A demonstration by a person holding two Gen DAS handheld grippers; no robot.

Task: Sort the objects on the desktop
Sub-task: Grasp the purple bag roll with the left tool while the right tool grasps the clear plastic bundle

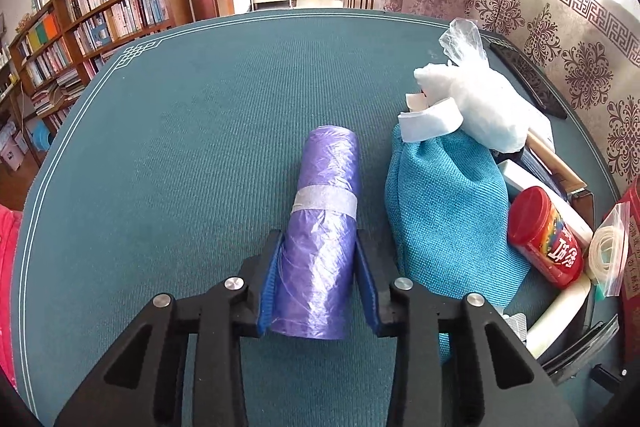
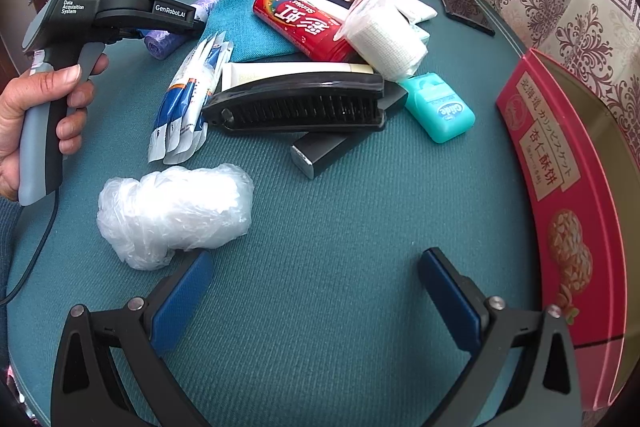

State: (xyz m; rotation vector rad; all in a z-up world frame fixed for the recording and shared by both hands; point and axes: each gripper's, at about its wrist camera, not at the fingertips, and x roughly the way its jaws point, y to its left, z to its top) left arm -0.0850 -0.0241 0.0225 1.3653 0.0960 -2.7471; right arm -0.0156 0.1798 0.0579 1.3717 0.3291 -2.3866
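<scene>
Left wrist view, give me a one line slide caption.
Left gripper closes around a purple bag roll beside a teal pouch.

A matt, woven teal cloth (image 1: pixel 180 147) covers the table, the purple roll (image 1: pixel 320 227) is thin crinkled plastic film, the blue pouch (image 1: pixel 444 211) coarse fabric, the red canister (image 2: pixel 304 27) glossy, the comb (image 2: pixel 296 103) shiny black plastic.

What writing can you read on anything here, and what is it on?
"Data Acquisition System" and "GenRoboAI": on the left gripper body, in the right wrist view.
"Glide": on the teal floss box.
"杏仁酥饼", under a line of Japanese script: on the pink biscuit box.
"彩虹": on the red can, upside down.
Bookshelf spines and white sachets: too small to read.
</scene>
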